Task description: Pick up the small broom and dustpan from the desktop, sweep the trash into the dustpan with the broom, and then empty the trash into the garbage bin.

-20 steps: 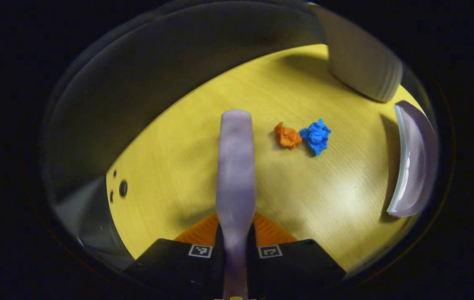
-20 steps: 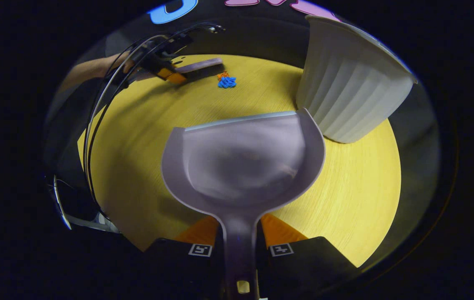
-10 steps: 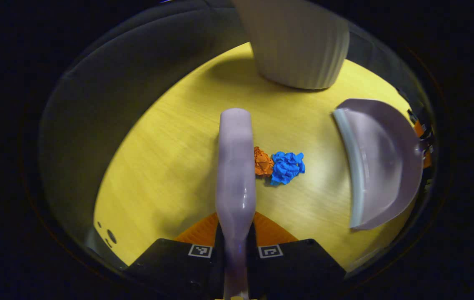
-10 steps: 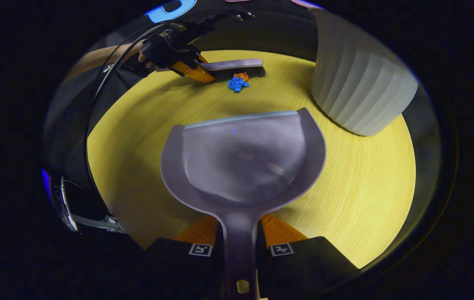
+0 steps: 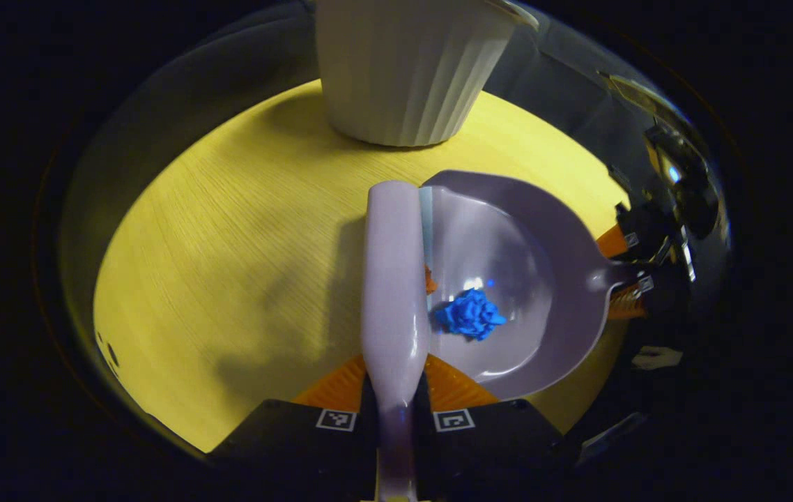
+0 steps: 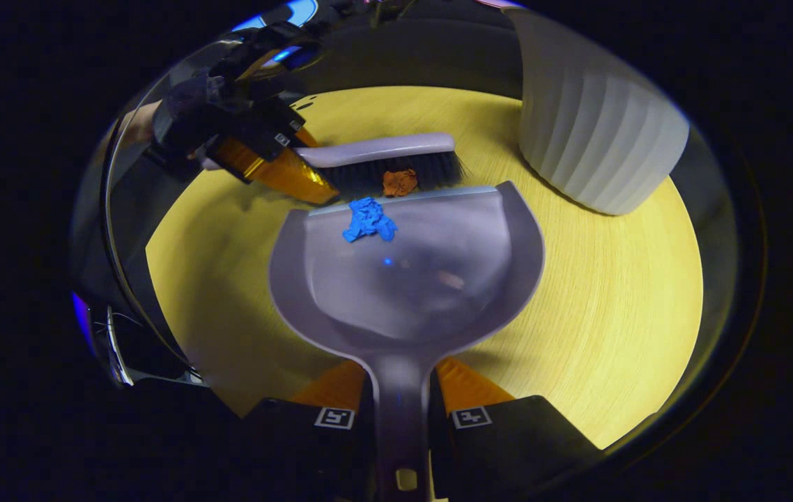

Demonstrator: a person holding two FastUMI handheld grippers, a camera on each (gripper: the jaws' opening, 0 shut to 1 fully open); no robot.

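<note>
Where the yellow desktop (image 6: 598, 314) carries the work, the count runs as follows. One small broom (image 5: 393, 279), handle clamped between both fingers of the left gripper (image 5: 394, 411), its dark bristles standing at the front lip of the dustpan. One dustpan (image 6: 410, 279), flat on the desktop, handle clenched between both fingers of the right gripper (image 6: 402, 418). Two pieces of crumpled paper trash: one blue wad (image 6: 367, 220) lying inside the dustpan just past the lip, and one orange wad (image 6: 400, 182) at the lip, against the bristles and not yet in the pan. One ribbed white garbage bin (image 6: 598, 132), upright on the desktop, just beside the dustpan's far corner. In the right gripper view the left gripper appears with one hand partly visible behind it.
</note>
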